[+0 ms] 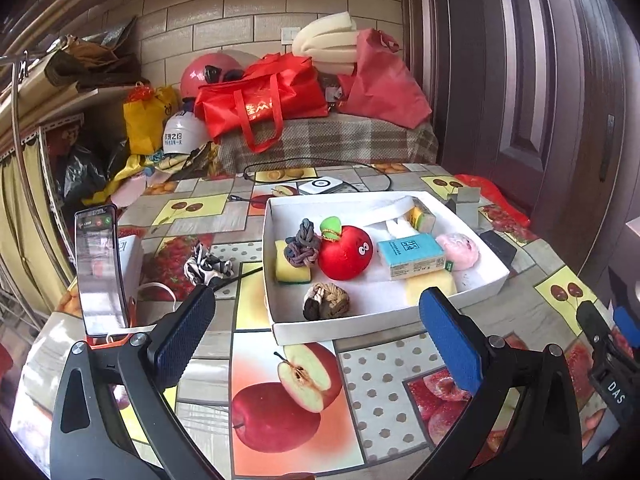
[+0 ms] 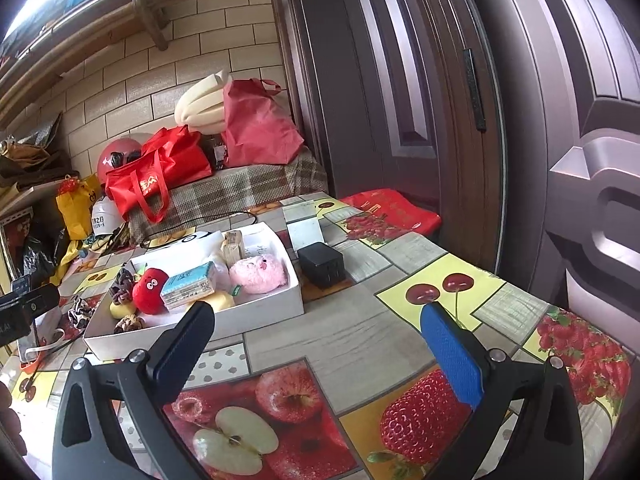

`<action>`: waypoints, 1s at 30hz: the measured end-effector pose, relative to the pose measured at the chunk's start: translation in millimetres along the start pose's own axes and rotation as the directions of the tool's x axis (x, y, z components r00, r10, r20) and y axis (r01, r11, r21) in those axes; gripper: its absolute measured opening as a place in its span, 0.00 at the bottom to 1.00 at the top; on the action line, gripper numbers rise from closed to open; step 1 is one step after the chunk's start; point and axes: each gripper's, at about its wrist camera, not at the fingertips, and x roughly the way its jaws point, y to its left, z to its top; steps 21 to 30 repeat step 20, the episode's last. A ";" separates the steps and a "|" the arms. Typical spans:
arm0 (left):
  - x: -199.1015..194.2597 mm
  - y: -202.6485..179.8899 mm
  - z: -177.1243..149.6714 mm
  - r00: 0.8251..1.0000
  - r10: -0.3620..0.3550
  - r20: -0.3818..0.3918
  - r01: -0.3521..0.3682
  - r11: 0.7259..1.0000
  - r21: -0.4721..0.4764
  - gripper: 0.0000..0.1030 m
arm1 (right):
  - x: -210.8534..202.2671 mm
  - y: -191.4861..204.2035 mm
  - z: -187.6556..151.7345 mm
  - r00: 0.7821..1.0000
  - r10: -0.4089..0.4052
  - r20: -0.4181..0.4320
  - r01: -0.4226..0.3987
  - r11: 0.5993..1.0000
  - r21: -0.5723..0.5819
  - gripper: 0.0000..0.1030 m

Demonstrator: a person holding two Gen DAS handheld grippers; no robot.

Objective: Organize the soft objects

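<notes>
"DAS" in white letters on the black gripper body (image 1: 614, 388) at the right edge; other print too small to read.

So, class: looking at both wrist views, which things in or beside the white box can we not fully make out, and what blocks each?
- Pale yellow sponge, left wrist view: the left gripper finger covers its near end.
- Yellow sponge, left wrist view: the grey knotted rope toy rests over it.
- Phone screen, left wrist view: steeply angled, text too small.
- Black box, right wrist view: contents unseen.
</notes>
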 end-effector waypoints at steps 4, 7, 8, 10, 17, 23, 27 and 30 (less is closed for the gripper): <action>3.7 -4.6 5.0 0.999 -0.020 -0.026 0.020 1.000 0.005 1.00 | 0.7 2.8 0.3 1.000 -0.007 -0.004 0.007 1.000 -0.018 1.00; 2.4 -8.9 5.9 0.999 -0.036 -0.039 0.036 0.999 0.009 1.00 | 1.2 5.0 0.7 1.000 -0.010 -0.003 0.010 0.999 -0.032 1.00; 2.2 -10.2 5.6 0.998 -0.041 -0.041 0.041 0.999 0.011 1.00 | 1.0 5.4 0.9 1.000 -0.011 0.000 0.011 0.999 -0.035 1.00; 2.4 -12.8 5.4 0.998 -0.035 -0.047 0.036 0.999 0.016 1.00 | 0.1 5.5 1.1 1.000 -0.011 0.004 0.011 0.999 -0.037 1.00; 8.0 -16.4 0.5 0.994 -0.070 -0.079 0.072 0.997 0.024 1.00 | 0.1 4.4 1.6 1.000 -0.009 0.007 0.009 0.999 -0.032 1.00; 9.0 -17.8 -1.9 0.993 -0.079 -0.082 0.082 0.996 0.032 1.00 | 0.2 4.4 1.6 1.000 -0.010 0.006 0.011 0.999 -0.033 1.00; 9.0 -17.8 -1.9 0.993 -0.079 -0.082 0.082 0.996 0.032 1.00 | 0.2 4.4 1.6 1.000 -0.010 0.006 0.011 0.999 -0.033 1.00; 9.0 -17.8 -1.9 0.993 -0.079 -0.082 0.082 0.996 0.032 1.00 | 0.2 4.4 1.6 1.000 -0.010 0.006 0.011 0.999 -0.033 1.00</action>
